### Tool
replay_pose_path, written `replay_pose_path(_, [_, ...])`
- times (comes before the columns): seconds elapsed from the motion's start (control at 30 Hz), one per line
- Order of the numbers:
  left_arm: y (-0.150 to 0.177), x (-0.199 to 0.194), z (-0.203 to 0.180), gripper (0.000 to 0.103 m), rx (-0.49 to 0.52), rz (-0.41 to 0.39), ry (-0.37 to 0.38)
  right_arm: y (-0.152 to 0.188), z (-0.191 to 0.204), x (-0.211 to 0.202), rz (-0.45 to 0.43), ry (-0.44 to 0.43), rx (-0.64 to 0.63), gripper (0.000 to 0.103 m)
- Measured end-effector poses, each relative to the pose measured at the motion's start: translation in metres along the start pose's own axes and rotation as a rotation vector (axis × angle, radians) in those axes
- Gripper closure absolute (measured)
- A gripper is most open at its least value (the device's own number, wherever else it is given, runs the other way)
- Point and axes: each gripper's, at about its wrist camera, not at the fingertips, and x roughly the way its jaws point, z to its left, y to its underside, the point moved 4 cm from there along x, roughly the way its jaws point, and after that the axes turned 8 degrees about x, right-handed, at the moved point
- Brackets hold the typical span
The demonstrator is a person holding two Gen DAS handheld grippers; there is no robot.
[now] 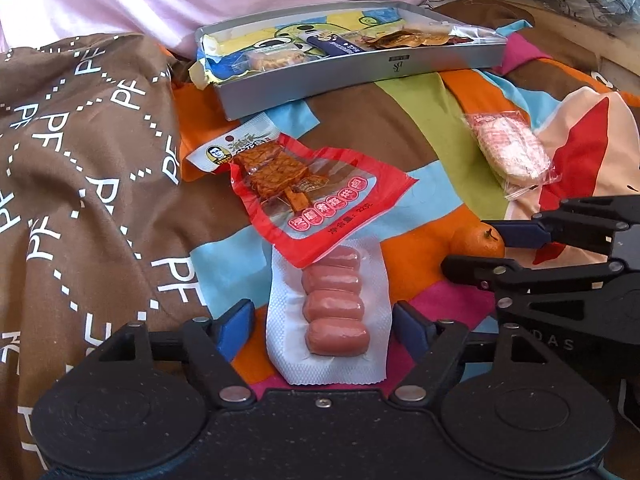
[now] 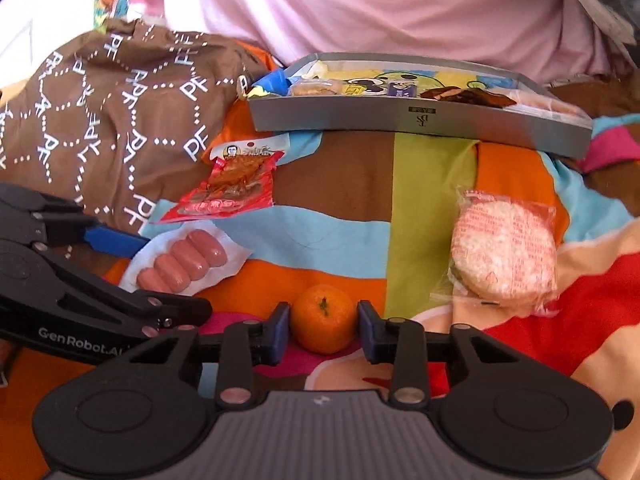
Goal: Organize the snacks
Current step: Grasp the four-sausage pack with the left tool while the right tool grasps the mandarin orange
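Lying between right claw (image 2: 323, 328) tips: tangerine (image 2: 323, 318)

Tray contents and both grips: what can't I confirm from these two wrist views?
- Tray: in the right wrist view its near wall hides the snacks' lower parts; small labels are unreadable.
- Sausage pack: in the left wrist view the red tofu packet covers its far end.
- Mandarin: whether the right gripper pads touch it is unclear.

Bare quilt (image 2: 340, 184) lies open before the grey tray (image 2: 420, 120); the brown blanket (image 2: 100, 120) heaps beside the tray.
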Motion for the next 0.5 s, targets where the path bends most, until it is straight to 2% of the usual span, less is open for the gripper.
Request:
replay_pose_path(0.07, [0.001,-0.002,0.0,0.039,0.003,-0.009,0.009,0.0,-0.002,-0.001,-0.001,-0.005,0.018,0.064])
replay_pose_path(0.2, [0.003,-0.007,-0.002,0.04,0.02,-0.019,0.01,0.0,-0.002,-0.002,-0.003,-0.018,0.037,0.064])
replay_pose_path(0.5, [0.014,-0.022,-0.001,0.04,-0.067,0.02,0.063,0.004,0.007,-0.015,-0.01,-0.084,0.079,0.064])
